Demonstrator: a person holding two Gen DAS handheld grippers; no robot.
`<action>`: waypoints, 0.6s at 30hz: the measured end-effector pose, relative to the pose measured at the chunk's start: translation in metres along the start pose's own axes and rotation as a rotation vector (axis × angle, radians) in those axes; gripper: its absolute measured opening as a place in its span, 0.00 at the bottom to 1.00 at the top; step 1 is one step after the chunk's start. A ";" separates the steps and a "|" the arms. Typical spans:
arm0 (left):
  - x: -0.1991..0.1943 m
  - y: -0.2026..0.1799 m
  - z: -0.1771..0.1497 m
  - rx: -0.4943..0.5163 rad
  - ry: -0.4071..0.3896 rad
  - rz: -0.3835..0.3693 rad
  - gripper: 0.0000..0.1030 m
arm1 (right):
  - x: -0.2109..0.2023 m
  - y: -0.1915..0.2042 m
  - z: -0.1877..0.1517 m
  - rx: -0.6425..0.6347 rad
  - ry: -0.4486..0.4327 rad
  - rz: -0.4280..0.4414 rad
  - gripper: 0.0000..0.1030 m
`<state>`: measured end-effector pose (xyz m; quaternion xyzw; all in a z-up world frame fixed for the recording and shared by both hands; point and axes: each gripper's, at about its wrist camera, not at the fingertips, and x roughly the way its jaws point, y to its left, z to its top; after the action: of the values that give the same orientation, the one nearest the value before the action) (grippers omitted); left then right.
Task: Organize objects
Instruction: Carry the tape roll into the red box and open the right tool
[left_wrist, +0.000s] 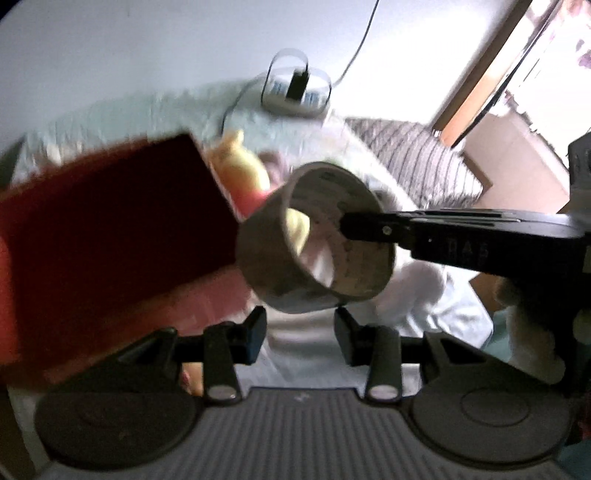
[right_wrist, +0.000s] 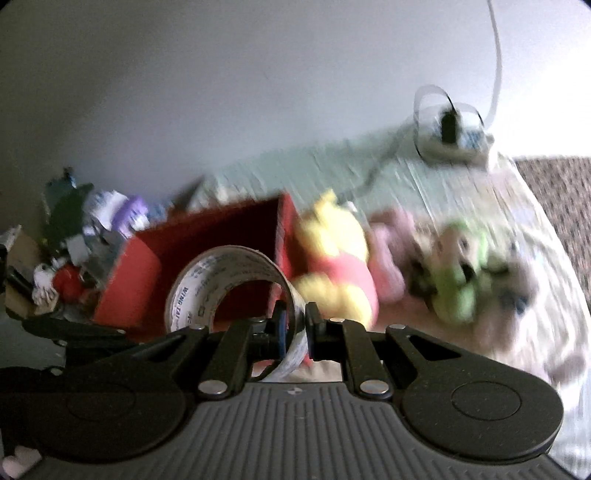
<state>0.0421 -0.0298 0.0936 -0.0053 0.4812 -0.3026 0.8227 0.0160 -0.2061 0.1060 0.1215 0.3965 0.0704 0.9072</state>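
Dim, blurred fisheye views with daylight from the right

Both pictures smear with motion blur: the red box (left_wrist: 110, 236) and the yellow plush toy (right_wrist: 332, 266) lose their edges, while the tape roll (right_wrist: 229, 288) stays fairly sharp (its print is partly readable). A bright window area (left_wrist: 554, 55) blows out to white; corners darken and straight lines bend.

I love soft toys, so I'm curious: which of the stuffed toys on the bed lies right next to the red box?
The yellow bear in the red top, right beside the red box. The pink toy and green toy lie farther right.
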 end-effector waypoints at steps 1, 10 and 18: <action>-0.004 0.002 0.004 0.005 -0.022 -0.001 0.40 | 0.003 0.006 0.005 -0.018 -0.015 0.006 0.11; -0.017 0.059 0.021 -0.007 -0.086 0.074 0.37 | 0.062 0.044 0.032 -0.072 -0.014 0.042 0.11; -0.007 0.119 0.025 -0.123 -0.079 -0.009 0.59 | 0.111 0.061 0.035 -0.083 0.040 0.010 0.12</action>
<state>0.1181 0.0641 0.0773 -0.0699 0.4658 -0.2755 0.8380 0.1150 -0.1285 0.0682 0.0843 0.4105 0.0939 0.9031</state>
